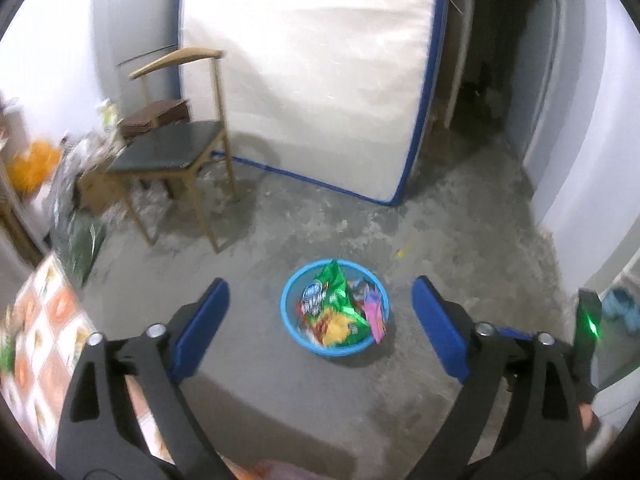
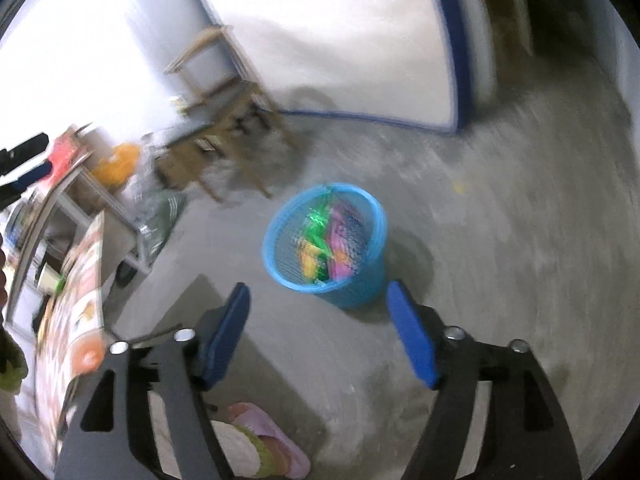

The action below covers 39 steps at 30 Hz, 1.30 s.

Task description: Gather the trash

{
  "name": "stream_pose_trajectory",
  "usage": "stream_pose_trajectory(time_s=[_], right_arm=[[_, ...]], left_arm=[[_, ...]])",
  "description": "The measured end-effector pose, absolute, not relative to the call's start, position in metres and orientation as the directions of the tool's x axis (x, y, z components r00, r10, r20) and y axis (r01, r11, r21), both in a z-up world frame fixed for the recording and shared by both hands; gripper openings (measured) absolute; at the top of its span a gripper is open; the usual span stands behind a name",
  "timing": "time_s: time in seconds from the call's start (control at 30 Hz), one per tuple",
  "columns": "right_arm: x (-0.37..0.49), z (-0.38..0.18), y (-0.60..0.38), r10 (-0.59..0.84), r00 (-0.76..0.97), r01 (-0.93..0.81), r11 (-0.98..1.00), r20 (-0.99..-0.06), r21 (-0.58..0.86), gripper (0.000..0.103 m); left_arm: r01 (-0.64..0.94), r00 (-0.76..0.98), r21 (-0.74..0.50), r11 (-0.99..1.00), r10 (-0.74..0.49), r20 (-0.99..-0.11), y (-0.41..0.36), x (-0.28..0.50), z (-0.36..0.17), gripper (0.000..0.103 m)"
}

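Observation:
A blue mesh trash basket (image 1: 290, 330) stands on the concrete floor, filled with a green snack bag (image 1: 330, 290), a pink wrapper (image 1: 376, 314) and other colourful packets. My left gripper (image 1: 320, 300) hangs high above it, blue fingers (image 1: 204, 320) spread wide with nothing between them. In the blurred right wrist view the same basket (image 2: 360, 284) sits just beyond my right gripper (image 2: 320, 308), which is also open and holds nothing. The other gripper's body with a green light (image 1: 588, 320) shows at the right edge of the left wrist view.
A wooden chair (image 1: 176, 152) with a dark seat stands left of a white, blue-edged mattress (image 1: 312, 80) leaning upright. Bags and clutter (image 1: 72, 184) pile along the left wall. A table with a patterned cloth (image 1: 44, 332) is at the lower left. A slipper (image 2: 264, 440) lies below.

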State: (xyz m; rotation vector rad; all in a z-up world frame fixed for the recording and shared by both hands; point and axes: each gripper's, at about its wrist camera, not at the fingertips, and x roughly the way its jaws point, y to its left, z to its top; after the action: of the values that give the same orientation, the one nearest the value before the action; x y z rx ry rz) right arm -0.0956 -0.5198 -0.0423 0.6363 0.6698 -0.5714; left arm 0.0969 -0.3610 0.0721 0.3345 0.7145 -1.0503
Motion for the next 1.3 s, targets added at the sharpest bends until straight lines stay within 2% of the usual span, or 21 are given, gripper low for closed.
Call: stream_pose_trajectory(time_s=[0.1,0.17,0.3,0.4,0.47,0.53,0.6,0.8,0.93,1.3], right_arm=[[-0.076,-0.004,-0.482,-0.298,0.688,0.590,0.761,-0.662,0.271,0.092],[-0.065,0.020,-0.451,-0.313,0.714,0.540,0.816,-0.627,0.207,0.095],[-0.048,0.055,-0.384,-0.316,0.754,0.447,0.889,-0.576,0.098,0.096],[-0.037,0.062,-0.343,-0.283,0.760,0.396,0.916,-0.585,0.070,0.096],[-0.030,0.060,-0.323,-0.269,0.740,0.381,0.923,-0.617,0.054,0.096],[-0.019,0.052,-0.307,-0.256,0.686,0.377,0.926,-0.681,0.032,0.096],[-0.010,0.042,-0.294,-0.252,0.630,0.385,0.923,-0.735,0.014,0.096],[0.000,0.029,-0.279,-0.296,0.554,0.396,0.916,-0.778,-0.067,0.096],[0.006,0.025,-0.274,-0.313,0.540,0.394,0.914,-0.781,-0.094,0.096],[0.008,0.026,-0.272,-0.322,0.527,0.398,0.911,-0.786,-0.107,0.096]], left_arm=[[0.801,0.338,-0.157,0.577,-0.654,-0.677,-0.298,0.091,0.076,0.094],[0.721,0.380,-0.204,0.663,-0.623,-0.684,-0.252,0.086,0.074,0.094],[0.565,0.503,-0.183,0.804,-0.512,-0.697,-0.180,0.071,0.062,0.094],[0.469,0.602,-0.101,0.877,-0.401,-0.691,-0.143,0.057,0.055,0.094],[0.386,0.668,-0.029,0.922,-0.301,-0.681,-0.121,0.046,0.048,0.094],[0.329,0.682,-0.029,0.944,-0.259,-0.683,-0.101,0.040,0.042,0.094],[0.267,0.676,-0.030,0.963,-0.210,-0.706,-0.088,0.038,0.031,0.094],[0.195,0.603,0.024,0.980,-0.101,-0.791,-0.069,0.042,0.004,0.094],[0.175,0.612,0.074,0.982,-0.049,-0.789,-0.066,0.040,0.002,0.094],[0.136,0.640,0.101,0.985,-0.010,-0.768,-0.062,0.037,0.011,0.094]])
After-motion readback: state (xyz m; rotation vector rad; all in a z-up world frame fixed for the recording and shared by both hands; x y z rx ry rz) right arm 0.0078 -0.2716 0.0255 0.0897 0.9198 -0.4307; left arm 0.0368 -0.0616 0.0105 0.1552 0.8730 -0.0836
